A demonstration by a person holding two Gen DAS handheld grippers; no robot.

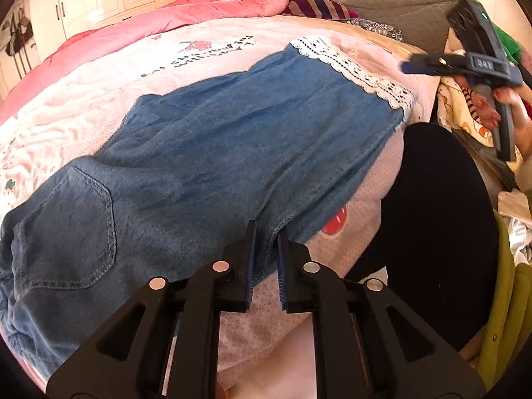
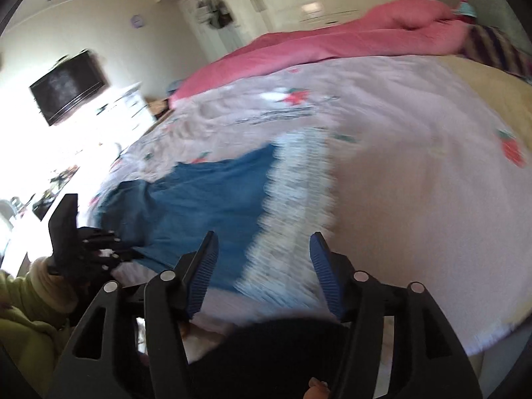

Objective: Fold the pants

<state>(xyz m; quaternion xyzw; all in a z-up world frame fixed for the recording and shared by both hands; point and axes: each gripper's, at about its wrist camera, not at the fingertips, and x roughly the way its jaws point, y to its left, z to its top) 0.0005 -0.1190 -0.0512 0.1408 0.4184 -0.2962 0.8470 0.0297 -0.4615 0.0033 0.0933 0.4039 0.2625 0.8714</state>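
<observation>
Blue denim pants [image 1: 232, 153] with a white lace cuff [image 1: 352, 66] lie flat on a pale pink printed bedspread [image 1: 99, 99], back pocket at the lower left. My left gripper [image 1: 266, 232] hovers at the pants' near edge, jaws a narrow gap apart, holding nothing. My right gripper [image 2: 264, 242] is open and empty above the lace cuff [image 2: 292, 206]; its view is motion-blurred. The pants [image 2: 206, 199] show blue there. The right gripper also shows in the left wrist view [image 1: 412, 63], off the cuff's right. The left gripper also shows in the right wrist view [image 2: 126, 249], at the pants' left edge.
A pink quilt [image 1: 199, 3] is bunched at the bed's far side beside a striped pillow [image 1: 316, 6]. A dark round object [image 1: 439, 232] sits at the bed's near right edge. Clothes pile at the far right [image 1: 465, 106]. A wall TV [image 2: 66, 86] and white wardrobes stand beyond.
</observation>
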